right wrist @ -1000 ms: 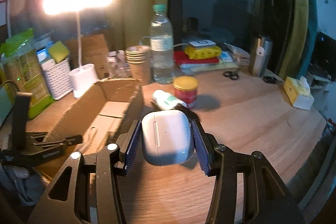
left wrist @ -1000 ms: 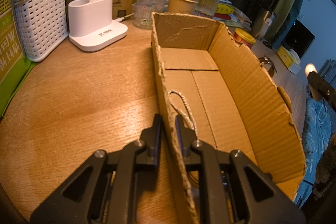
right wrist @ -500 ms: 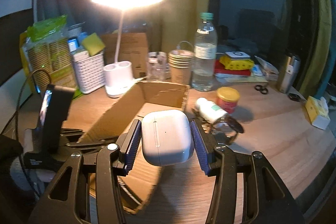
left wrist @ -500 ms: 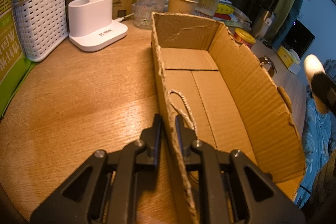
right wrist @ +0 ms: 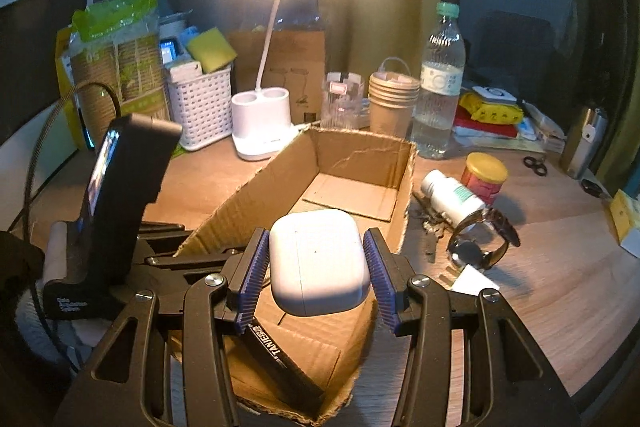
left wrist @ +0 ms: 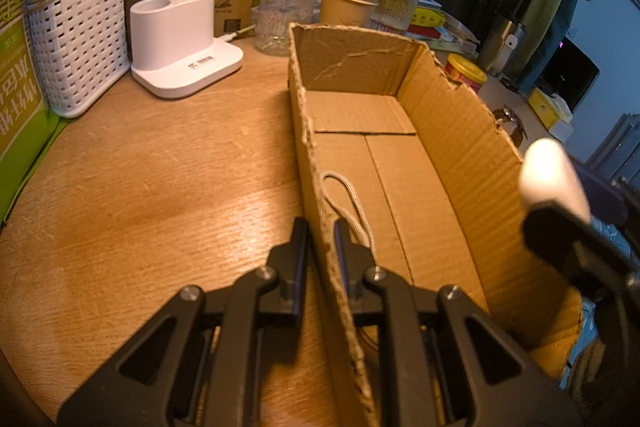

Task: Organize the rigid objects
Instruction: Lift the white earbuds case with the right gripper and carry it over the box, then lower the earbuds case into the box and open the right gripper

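— Earbud case (right wrist: 318,261), white, sits clamped in the right gripper (right wrist: 318,267) at lower centre, now above the cardboard box (right wrist: 362,155).

— And the left gripper (left wrist: 320,239)?

— Narrow, pinching the box's near wall, unmoved from a second ago.

Brown box (right wrist: 352,163); white case (right wrist: 318,261); blue ribbed pads (right wrist: 252,279); white lattice basket (left wrist: 76,47); yellow-lidded red jar (right wrist: 482,177); green-capped clear bottle (right wrist: 440,79); white lamp base (left wrist: 180,39).
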Demonstrator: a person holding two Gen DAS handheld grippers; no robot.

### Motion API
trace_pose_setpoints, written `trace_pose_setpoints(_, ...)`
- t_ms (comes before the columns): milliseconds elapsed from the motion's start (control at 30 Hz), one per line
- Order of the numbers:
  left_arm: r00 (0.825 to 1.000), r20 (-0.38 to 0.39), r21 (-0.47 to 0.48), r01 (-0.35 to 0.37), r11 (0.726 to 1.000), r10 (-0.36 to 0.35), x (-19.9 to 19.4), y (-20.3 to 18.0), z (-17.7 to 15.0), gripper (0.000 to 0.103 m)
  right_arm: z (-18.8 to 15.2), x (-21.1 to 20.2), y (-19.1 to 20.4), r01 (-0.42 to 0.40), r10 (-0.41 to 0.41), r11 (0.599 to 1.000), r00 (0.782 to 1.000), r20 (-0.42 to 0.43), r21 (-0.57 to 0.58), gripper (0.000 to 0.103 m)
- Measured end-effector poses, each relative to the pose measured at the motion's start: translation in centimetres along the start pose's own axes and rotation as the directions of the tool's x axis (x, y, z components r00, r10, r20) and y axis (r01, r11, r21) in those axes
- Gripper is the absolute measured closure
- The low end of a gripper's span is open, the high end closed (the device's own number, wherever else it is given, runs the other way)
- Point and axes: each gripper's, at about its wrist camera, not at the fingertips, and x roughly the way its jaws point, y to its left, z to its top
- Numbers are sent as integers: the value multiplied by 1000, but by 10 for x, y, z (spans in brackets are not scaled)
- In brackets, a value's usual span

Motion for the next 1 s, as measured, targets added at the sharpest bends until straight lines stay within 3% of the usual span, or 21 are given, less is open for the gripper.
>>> trace_pose_setpoints(667,1000,-1,0,3,1000,-3,0,0,0,90,-12,19,5,1,-6,999,994,-113,-44,52)
trace_pose_setpoints(1000,1000,-4,0,5,1000,-5,-1,0,-3,89,-12,16,7,7,-13,998,994,-111,-59,50)
